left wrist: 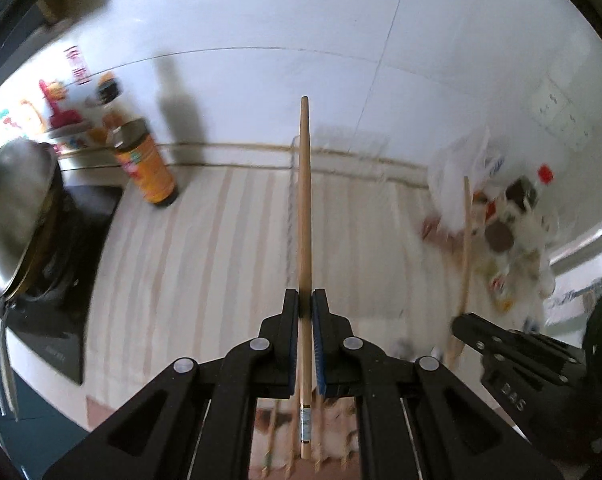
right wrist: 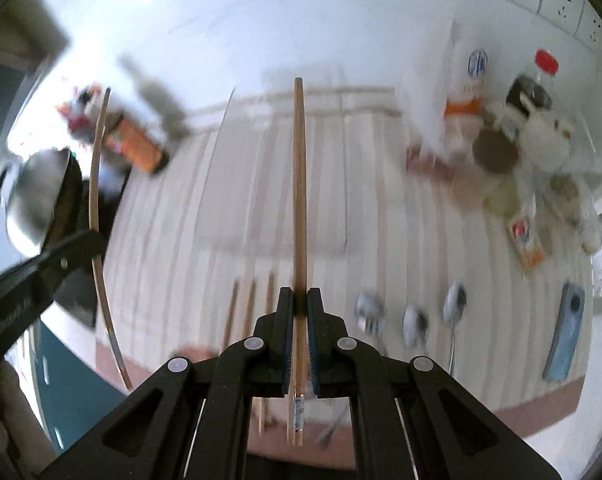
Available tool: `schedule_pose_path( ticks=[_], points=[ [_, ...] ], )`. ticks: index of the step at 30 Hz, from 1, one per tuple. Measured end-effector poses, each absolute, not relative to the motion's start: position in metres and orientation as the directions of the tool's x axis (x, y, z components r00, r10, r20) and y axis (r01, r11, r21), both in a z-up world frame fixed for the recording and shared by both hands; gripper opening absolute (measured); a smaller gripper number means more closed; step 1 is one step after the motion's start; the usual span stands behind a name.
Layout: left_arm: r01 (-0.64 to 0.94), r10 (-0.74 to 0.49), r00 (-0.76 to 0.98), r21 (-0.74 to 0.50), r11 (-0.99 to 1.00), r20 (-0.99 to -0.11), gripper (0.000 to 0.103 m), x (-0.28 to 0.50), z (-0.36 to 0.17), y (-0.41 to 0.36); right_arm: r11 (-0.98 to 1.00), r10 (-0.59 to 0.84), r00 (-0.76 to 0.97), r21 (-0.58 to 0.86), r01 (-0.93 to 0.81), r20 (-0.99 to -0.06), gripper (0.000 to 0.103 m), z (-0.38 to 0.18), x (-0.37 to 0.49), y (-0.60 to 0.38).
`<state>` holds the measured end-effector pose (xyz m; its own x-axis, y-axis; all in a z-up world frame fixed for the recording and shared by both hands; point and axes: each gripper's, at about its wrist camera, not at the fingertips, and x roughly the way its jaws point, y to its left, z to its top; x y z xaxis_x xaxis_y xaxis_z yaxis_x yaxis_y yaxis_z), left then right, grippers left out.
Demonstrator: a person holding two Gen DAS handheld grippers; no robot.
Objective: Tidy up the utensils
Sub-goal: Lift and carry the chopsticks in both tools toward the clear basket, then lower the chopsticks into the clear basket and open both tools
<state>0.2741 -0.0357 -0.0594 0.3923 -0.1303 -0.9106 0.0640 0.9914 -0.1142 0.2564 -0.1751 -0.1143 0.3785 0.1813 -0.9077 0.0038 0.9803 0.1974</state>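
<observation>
My left gripper (left wrist: 305,300) is shut on a long wooden chopstick (left wrist: 305,184), which runs straight up between its pads high above the striped mat (left wrist: 205,264). My right gripper (right wrist: 299,296) is shut on a second wooden chopstick (right wrist: 299,180), also lifted above the mat. Each gripper shows in the other's view: the right one (left wrist: 473,328) at the right with its stick (left wrist: 466,240), the left one (right wrist: 81,240) at the left with its stick (right wrist: 97,184). Several more chopsticks (right wrist: 253,300) and three spoons (right wrist: 455,300) lie on the mat near its front edge.
An orange bottle (left wrist: 149,164) stands at the mat's back left beside a metal wok (left wrist: 17,216) on a dark cooktop. Jars, bottles and a white bag (right wrist: 537,136) crowd the back right. A blue flat object (right wrist: 565,336) lies at the right. A faint wire frame (left wrist: 291,184) is blurred.
</observation>
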Motion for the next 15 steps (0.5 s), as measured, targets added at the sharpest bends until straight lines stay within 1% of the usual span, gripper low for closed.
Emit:
schedule_pose_path(
  ticks=[5,10,15],
  points=[
    [0.048,-0.195,0.298,-0.189,0.981,-0.935,0.004,0.345,-0.082,-0.049,0.960,0.246,0.349,0.278,0.043,-0.904,0.007,-0.119,0.334,-0.192],
    [0.026,-0.230,0.182,-0.229,0.973,-0.956,0.004,0.396,-0.126,-0.055,0.958,0.248,0.295,0.278,0.064,-0.923,0.007,-0.145,0.394,-0.193],
    [0.011,-0.224,0.103,-0.224,0.975,-0.969,0.005,0.417,-0.163,-0.058,0.963,0.234,0.234,0.258,0.078,-0.944,0.007,-0.178,0.430,-0.190]
  ],
)
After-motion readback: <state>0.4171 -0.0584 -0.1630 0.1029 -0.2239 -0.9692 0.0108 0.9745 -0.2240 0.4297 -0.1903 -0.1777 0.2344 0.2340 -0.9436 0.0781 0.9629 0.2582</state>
